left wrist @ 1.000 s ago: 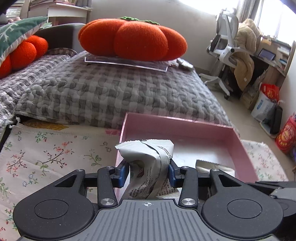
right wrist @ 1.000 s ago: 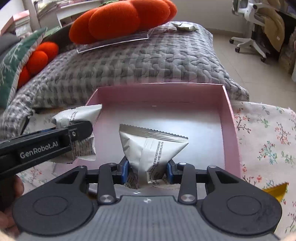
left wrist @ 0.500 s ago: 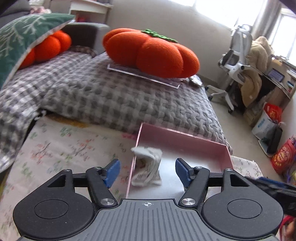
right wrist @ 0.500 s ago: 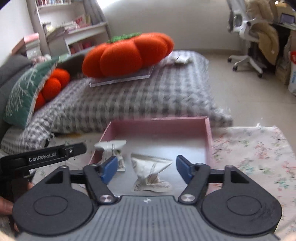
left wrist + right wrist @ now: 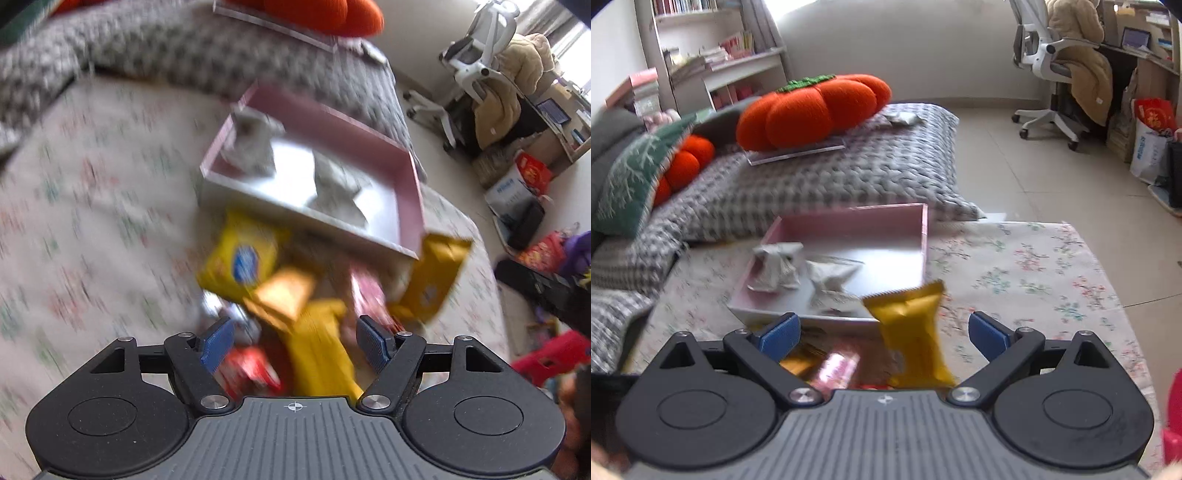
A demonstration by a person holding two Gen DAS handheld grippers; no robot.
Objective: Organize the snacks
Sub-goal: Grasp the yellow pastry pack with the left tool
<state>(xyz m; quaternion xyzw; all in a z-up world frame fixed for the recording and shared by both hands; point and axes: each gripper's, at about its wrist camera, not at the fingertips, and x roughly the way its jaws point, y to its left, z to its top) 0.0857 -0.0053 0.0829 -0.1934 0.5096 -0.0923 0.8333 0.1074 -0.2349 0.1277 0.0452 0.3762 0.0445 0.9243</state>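
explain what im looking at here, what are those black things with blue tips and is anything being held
Those are two hand-held grippers; a camera on each looks forward along its fingers. One picture comes from the left gripper, the other from the right gripper. Their jaws have just been opening, and both are open with nothing gripped. On the floral cloth sits a pink tray holding two silver snack packets. In front of it lie loose snacks, among them a gold packet and a yellow packet.

We hold our left gripper (image 5: pixel 295 341) and right gripper (image 5: pixel 884 334) tilted downward, both jaws just opened wide with nothing gripped.
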